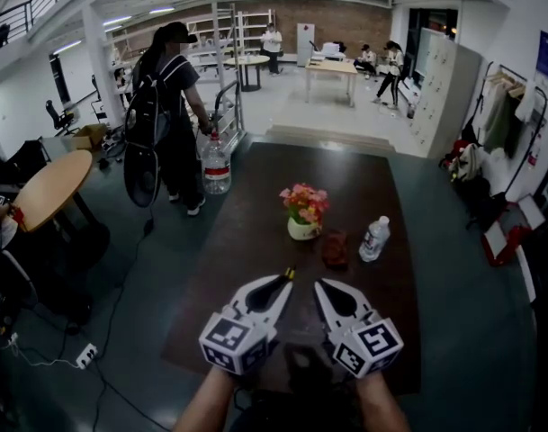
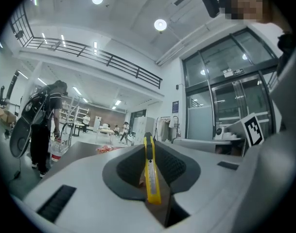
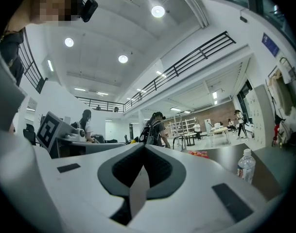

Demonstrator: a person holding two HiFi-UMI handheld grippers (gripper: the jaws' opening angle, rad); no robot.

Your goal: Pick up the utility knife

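A yellow utility knife (image 2: 150,171) stands on edge between the dark pads of my left gripper (image 2: 148,144), which is shut on it. In the head view the left gripper (image 1: 283,281) is held above the near end of the dark table (image 1: 265,205), and the knife's yellow and black tip (image 1: 290,274) pokes out past the jaws. My right gripper (image 1: 322,288) hovers beside it on the right. Its jaws are shut, with nothing between the pads in the right gripper view (image 3: 144,147).
On the table ahead stand a vase of pink flowers (image 1: 303,211), a dark red object (image 1: 335,248) and a plastic water bottle (image 1: 374,238). A person with a backpack (image 1: 164,115) and a large water bottle (image 1: 216,163) stand at the table's far left corner. A round wooden table (image 1: 49,187) is at left.
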